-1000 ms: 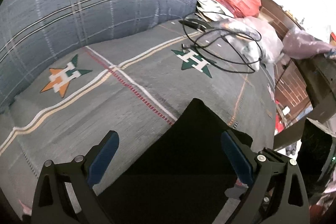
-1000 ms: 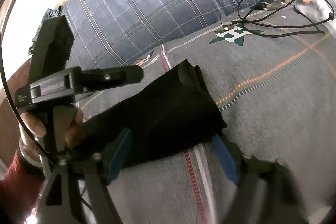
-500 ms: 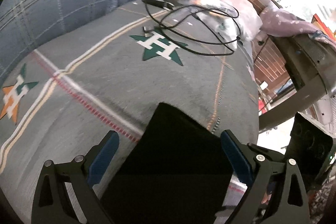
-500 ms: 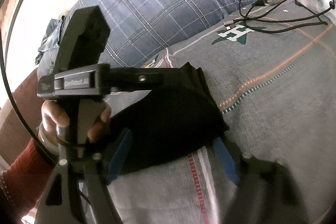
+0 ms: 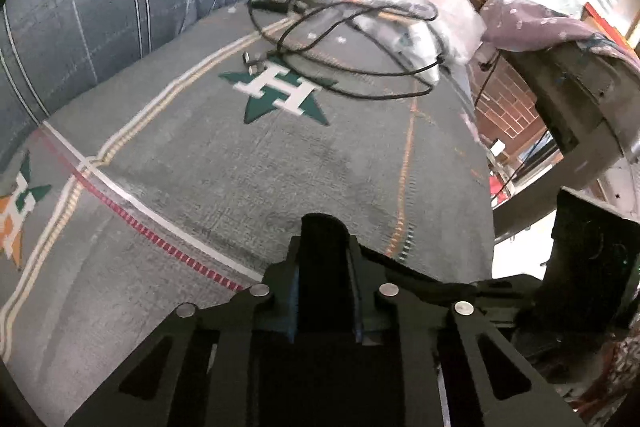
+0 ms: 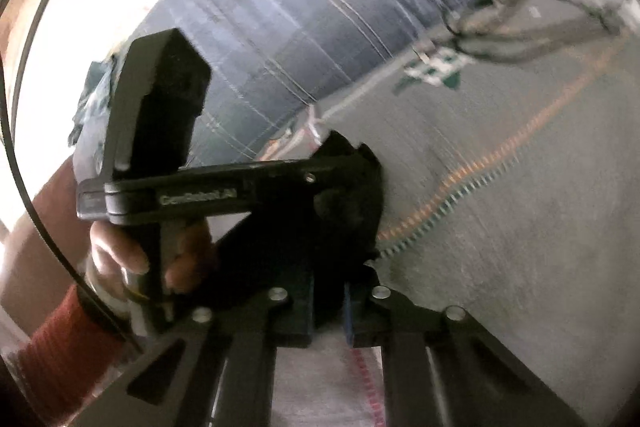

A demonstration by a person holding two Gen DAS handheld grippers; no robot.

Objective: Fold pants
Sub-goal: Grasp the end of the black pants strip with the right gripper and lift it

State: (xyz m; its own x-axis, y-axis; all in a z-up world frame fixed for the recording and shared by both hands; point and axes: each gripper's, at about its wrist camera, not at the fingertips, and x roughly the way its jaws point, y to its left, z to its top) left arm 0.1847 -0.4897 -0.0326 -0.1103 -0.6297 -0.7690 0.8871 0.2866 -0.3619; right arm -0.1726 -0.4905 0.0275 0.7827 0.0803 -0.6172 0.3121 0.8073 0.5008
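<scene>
Both pairs of fingers, wide apart a second ago, are now clamped on the black pants [image 5: 322, 247]: my left gripper [image 5: 323, 301] and my right gripper [image 6: 328, 301] each pinch a thick fold at 6 o'clock. I judge a lift or final fold comes next. Beyond lies the grey bed blanket [image 5: 240, 167], cables [image 5: 352, 59] at 12 o'clock, a plaid pillow [image 6: 304, 27] at 11.

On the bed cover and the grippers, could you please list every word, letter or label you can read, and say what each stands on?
"H": white letter on the green star of the grey bed cover.
"H": on the orange and green star at the cover's left edge, partly cut off.
White label on the left gripper: too blurred to read with confidence.
</scene>
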